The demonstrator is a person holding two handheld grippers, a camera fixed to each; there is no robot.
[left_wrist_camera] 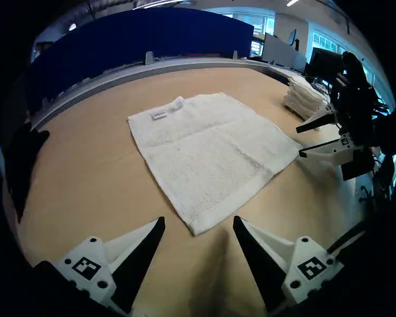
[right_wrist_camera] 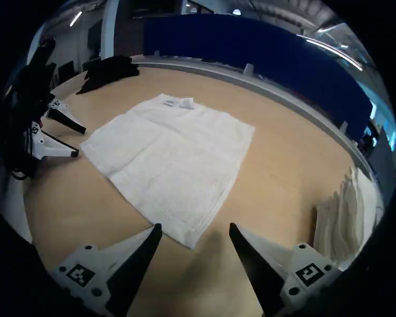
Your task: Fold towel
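Towel tag (left_wrist_camera: 169, 108) print too small to read; folded stack (right_wrist_camera: 346, 222) cut off at right edge.

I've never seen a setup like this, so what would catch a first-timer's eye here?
First, the white towel, spread flat in the middle of a wooden table. Then the left hand-held gripper and the right hand-held gripper, both open, each poised just short of a towel corner. A stack of folded towels sits near the table's edge.
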